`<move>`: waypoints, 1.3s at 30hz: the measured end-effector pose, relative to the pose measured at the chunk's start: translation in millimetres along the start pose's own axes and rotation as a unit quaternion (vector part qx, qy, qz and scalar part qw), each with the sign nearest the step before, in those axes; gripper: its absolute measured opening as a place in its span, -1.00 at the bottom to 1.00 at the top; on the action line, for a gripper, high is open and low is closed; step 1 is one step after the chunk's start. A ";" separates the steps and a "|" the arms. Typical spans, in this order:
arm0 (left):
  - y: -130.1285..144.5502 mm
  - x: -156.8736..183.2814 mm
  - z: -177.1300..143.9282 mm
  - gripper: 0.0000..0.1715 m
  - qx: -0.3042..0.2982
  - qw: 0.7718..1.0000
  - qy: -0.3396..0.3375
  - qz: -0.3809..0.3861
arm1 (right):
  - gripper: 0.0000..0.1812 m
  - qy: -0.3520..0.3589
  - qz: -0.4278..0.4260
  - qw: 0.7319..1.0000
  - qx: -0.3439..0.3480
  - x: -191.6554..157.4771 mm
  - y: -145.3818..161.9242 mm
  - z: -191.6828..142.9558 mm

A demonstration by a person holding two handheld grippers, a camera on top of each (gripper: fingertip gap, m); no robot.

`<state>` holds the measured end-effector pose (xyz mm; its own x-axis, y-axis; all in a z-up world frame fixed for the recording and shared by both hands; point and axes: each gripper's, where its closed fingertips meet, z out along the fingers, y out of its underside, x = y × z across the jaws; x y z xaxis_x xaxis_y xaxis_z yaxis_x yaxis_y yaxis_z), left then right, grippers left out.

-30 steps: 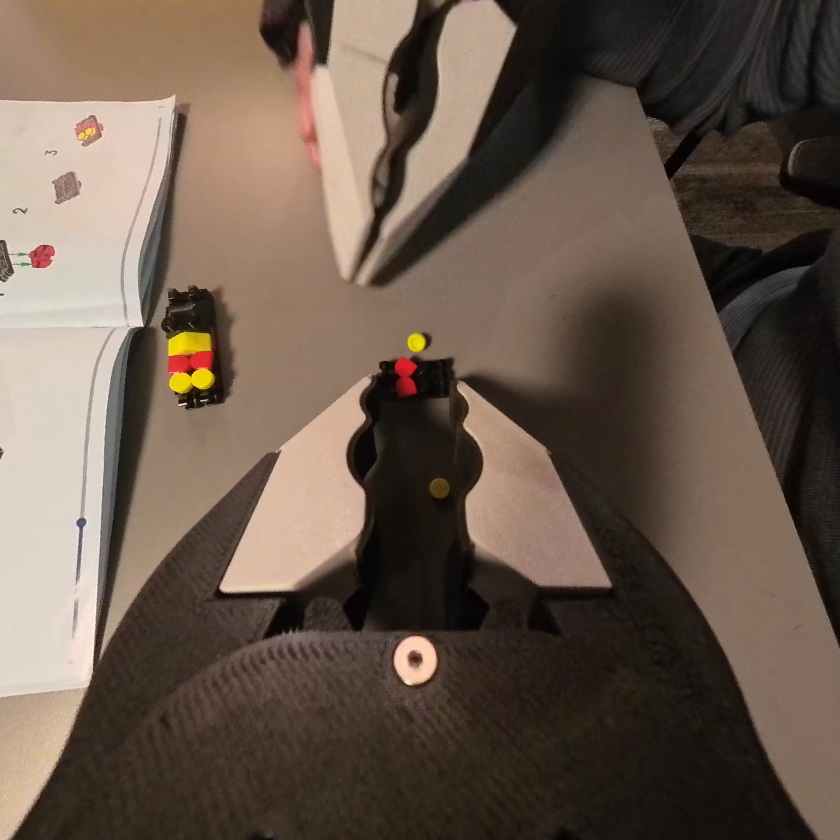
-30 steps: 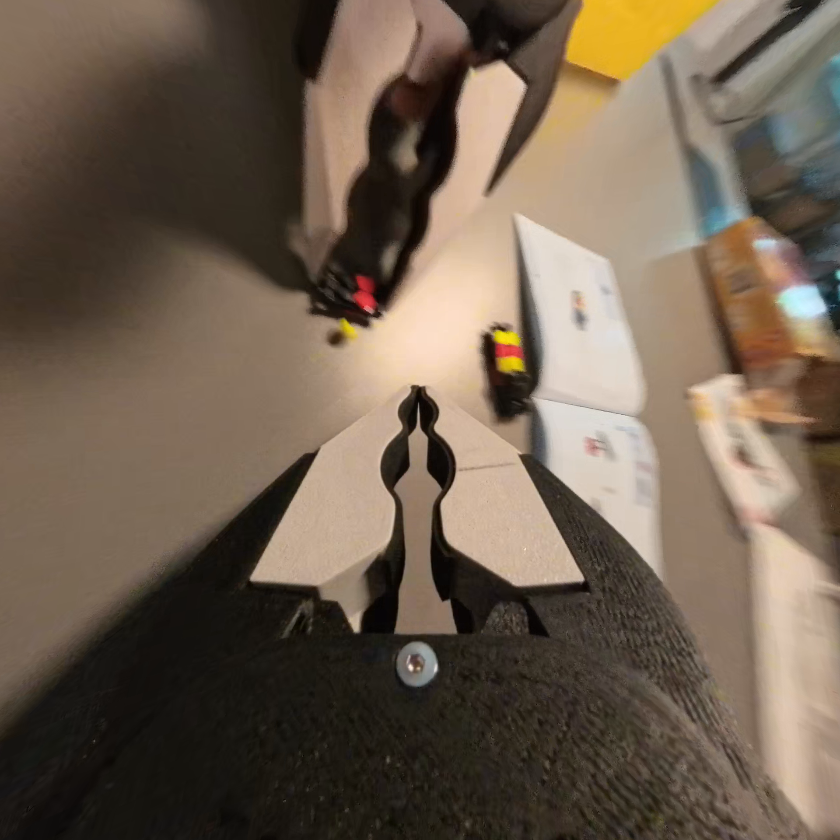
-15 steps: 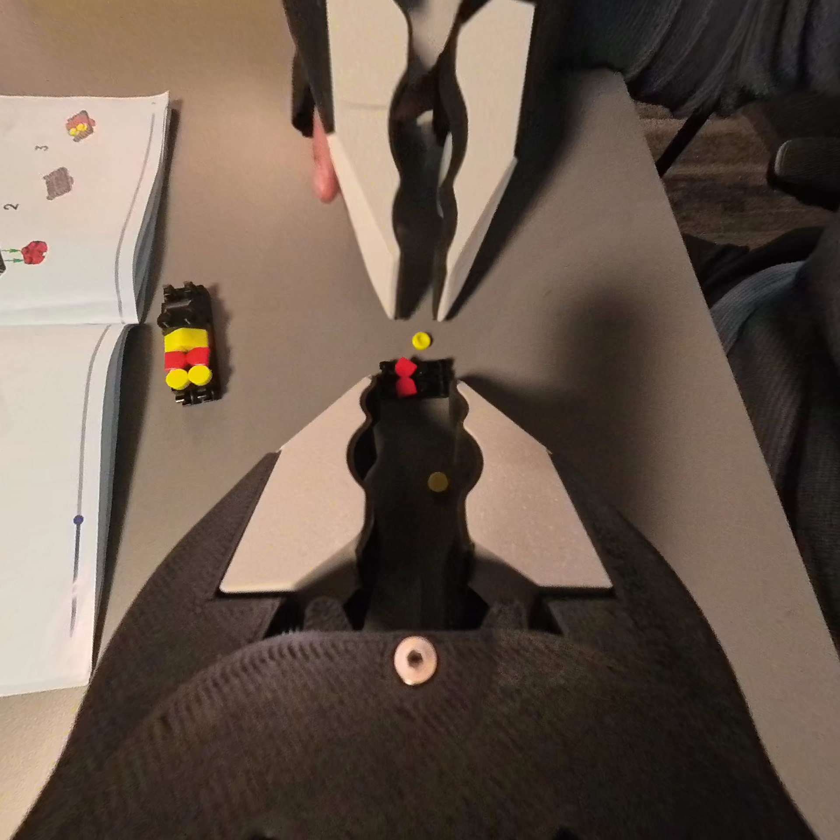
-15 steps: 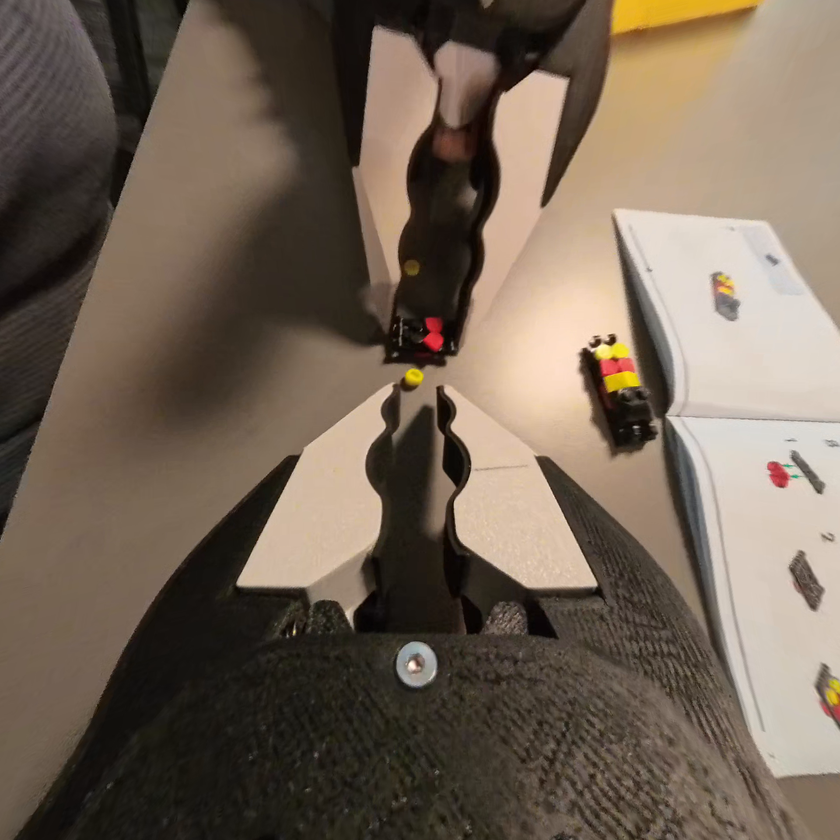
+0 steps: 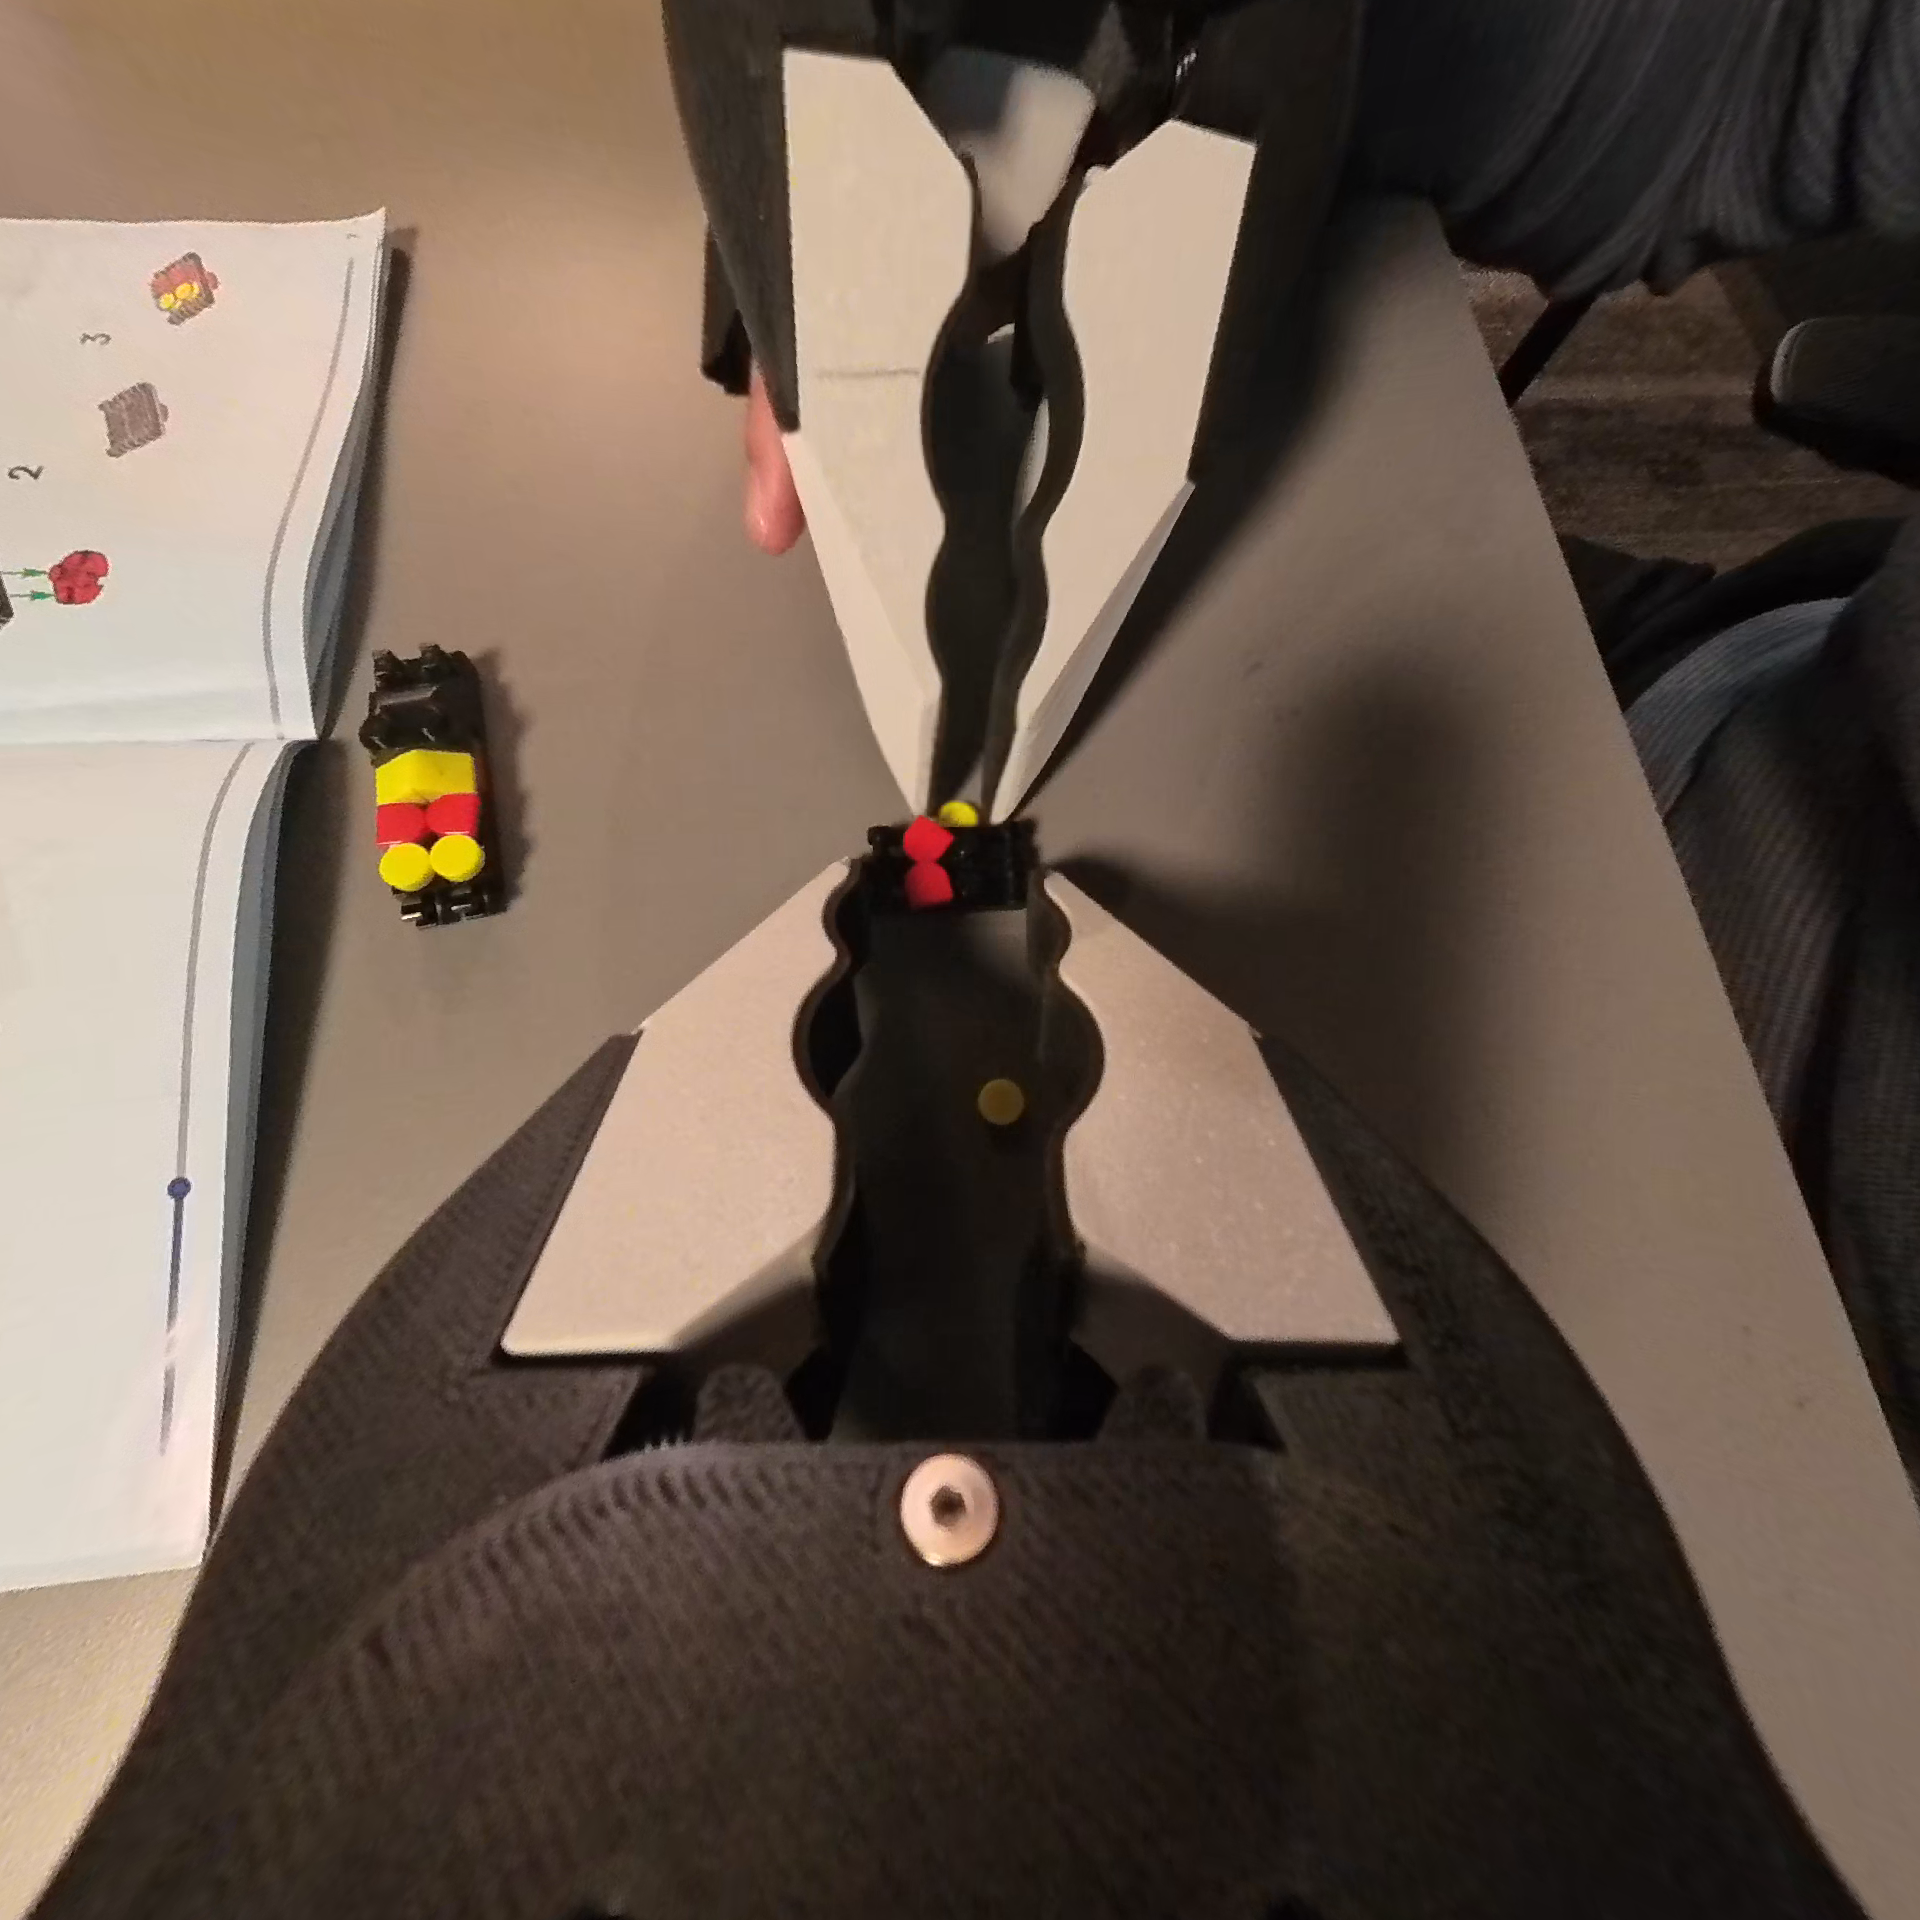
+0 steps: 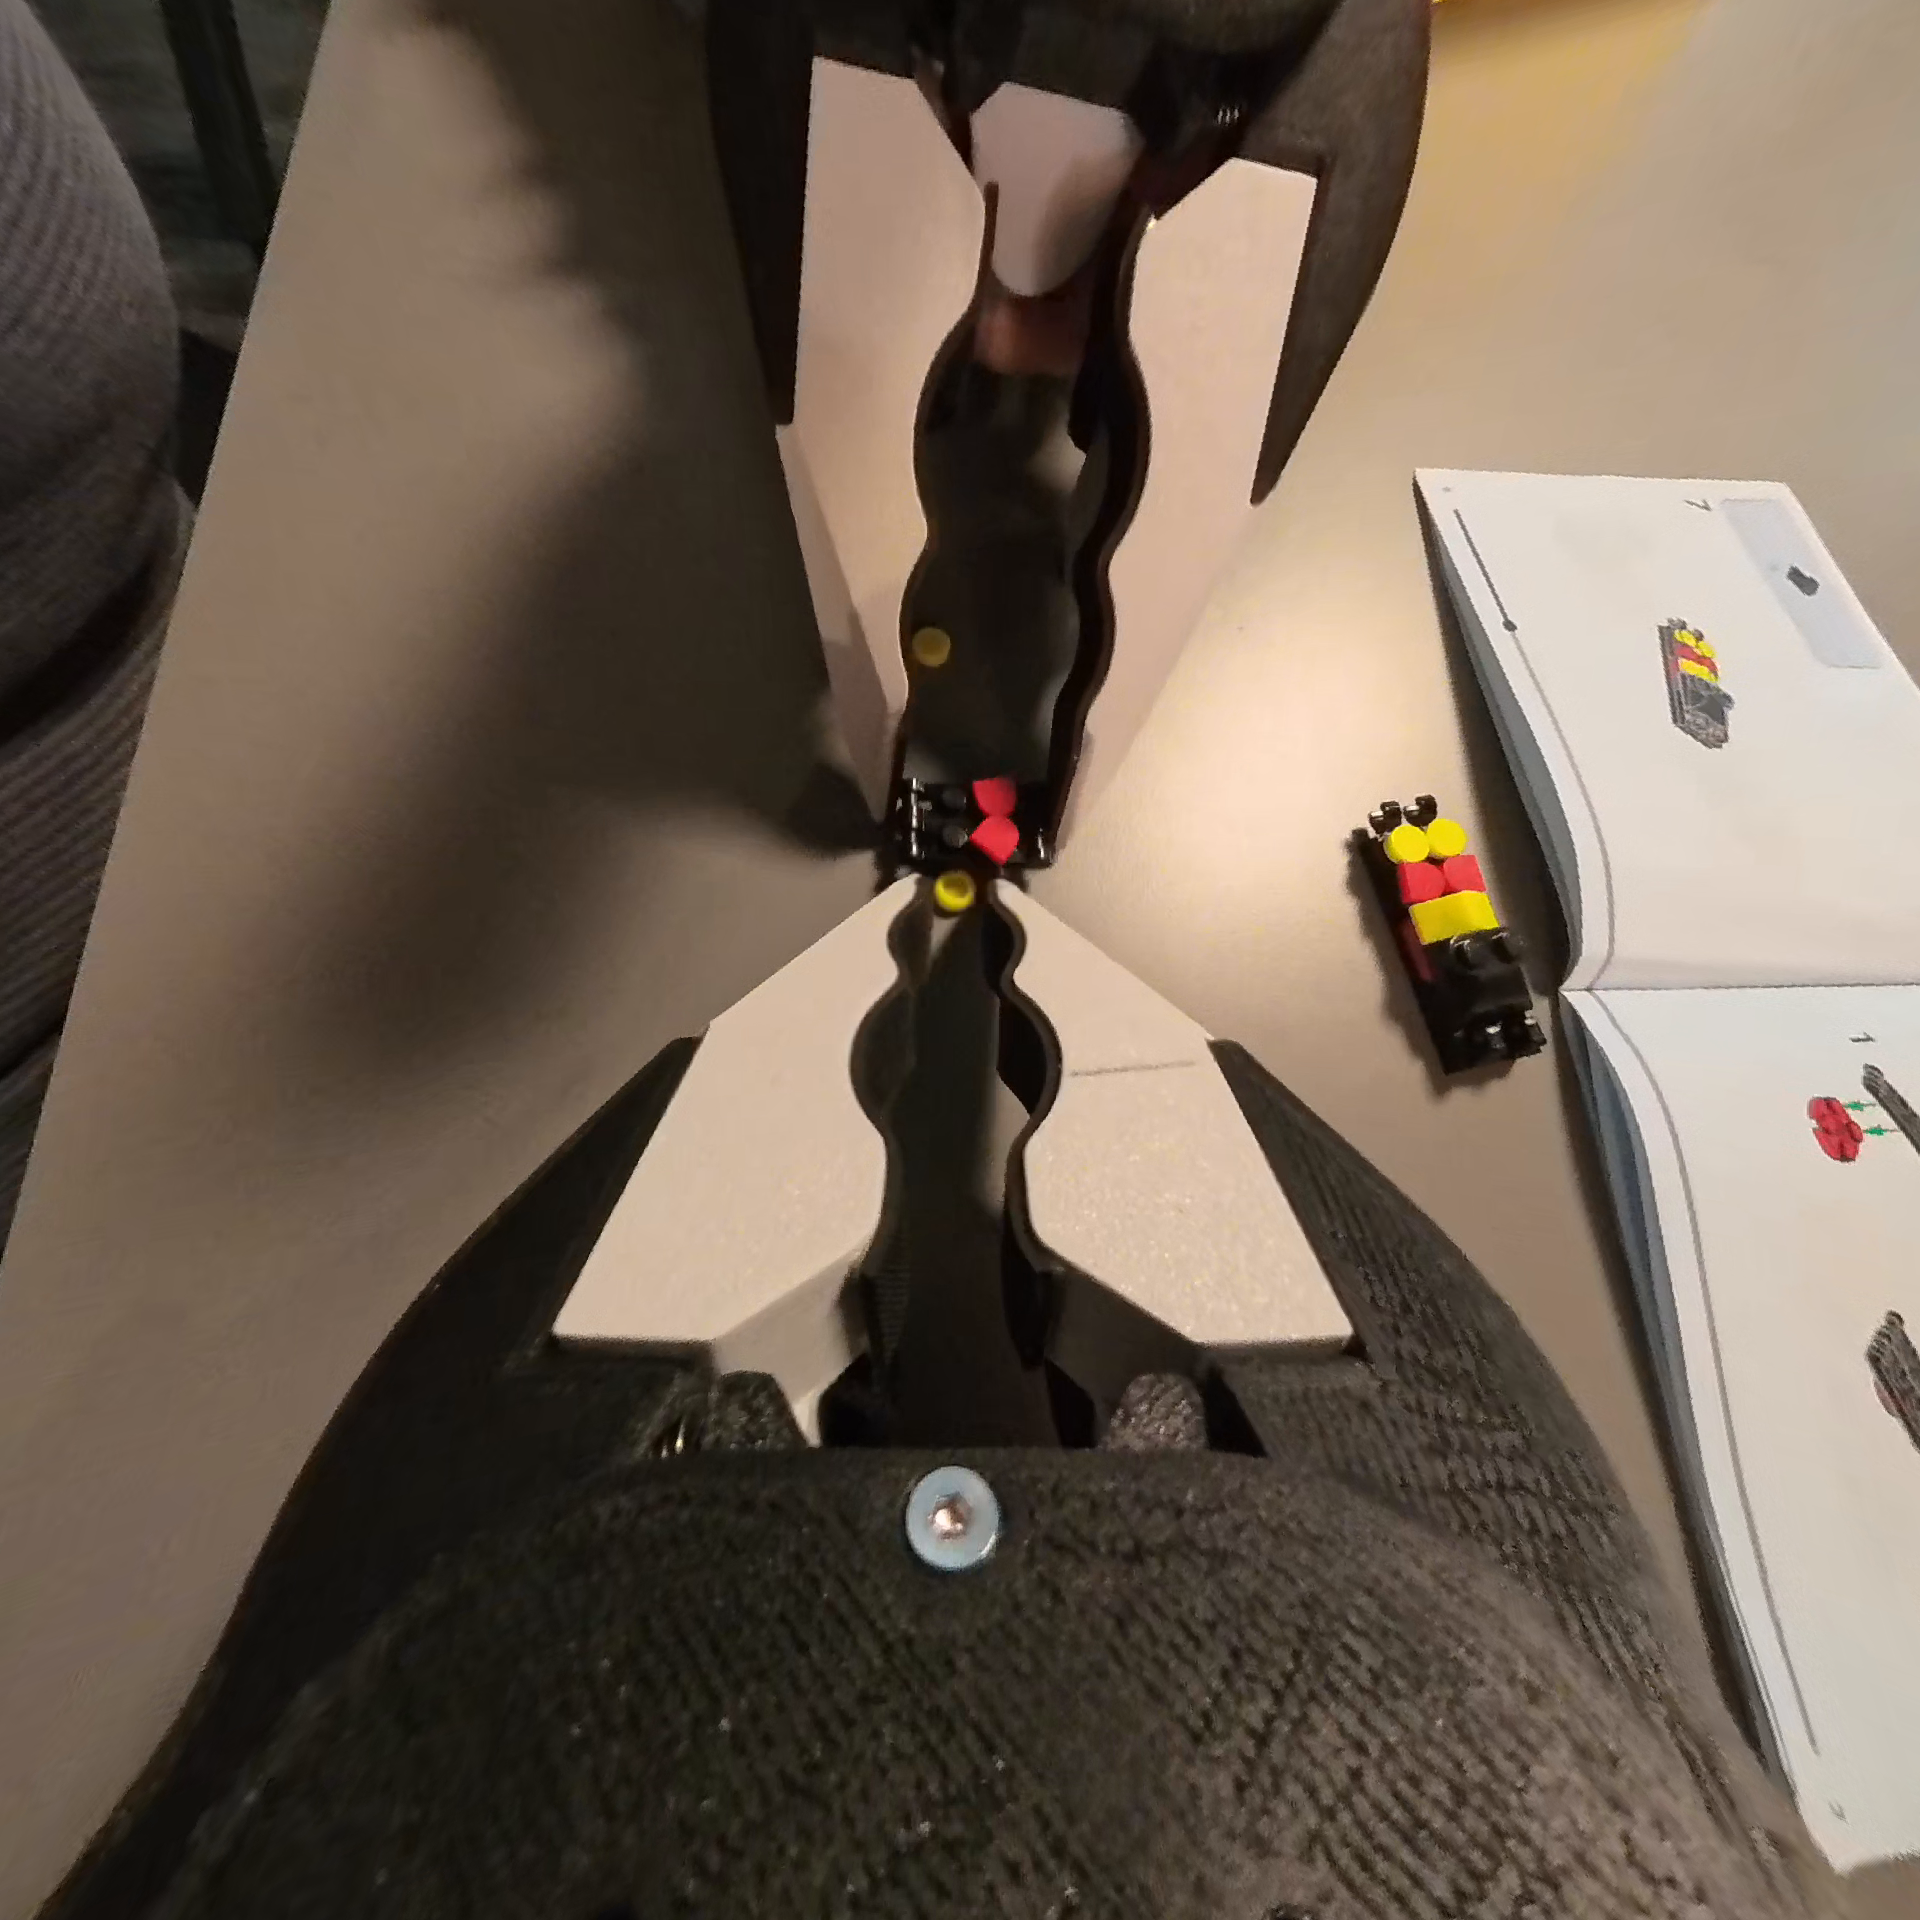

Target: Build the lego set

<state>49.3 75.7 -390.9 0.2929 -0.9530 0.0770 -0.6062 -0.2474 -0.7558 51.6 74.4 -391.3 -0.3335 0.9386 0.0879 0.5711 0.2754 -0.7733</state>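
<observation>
The table [image 5: 582, 436] is seen as a smooth, matt grey-brown surface. Each gripper body is made of black, ribbed, rough-looking plastic, and a shiny metal screw [image 5: 949, 1507] is set in its middle. The fingers [image 5: 717, 1132] are faced with pale grey, finely grained, matt material, edged in smooth black. The lego pieces look like hard, smooth plastic with a slight gloss: the black plate [image 5: 956, 868] with red studs, the yellow stud [image 6: 953, 891], and the small black, red and yellow build [image 5: 431, 790]. The booklet [image 5: 156, 499] is made of smooth white printed paper. A ribbed dark cloth sleeve [image 5: 1662, 114] is seen at the table edge.
</observation>
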 end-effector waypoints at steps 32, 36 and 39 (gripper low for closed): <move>0.2 0.1 0.2 -0.65 0.000 1.000 -0.001 0.002 | -0.96 -0.009 -0.782 0.548 -0.297 20.8 38.6 -39.8; 0.3 0.2 0.2 -0.65 0.000 1.000 -0.002 0.003 | -0.95 -0.095 -0.759 0.575 -0.291 1.8 42.2 -42.8; 0.4 0.2 0.2 -0.65 -0.001 1.000 -0.003 0.004 | -0.92 -0.129 -0.765 0.561 -0.289 -7.7 44.4 -44.9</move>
<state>49.3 75.4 -391.3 0.2930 -0.9538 0.0667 -0.6096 -0.2401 -0.7555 113.2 88.7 -398.1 -0.8197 -0.5291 0.2194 -0.4089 0.8088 0.4227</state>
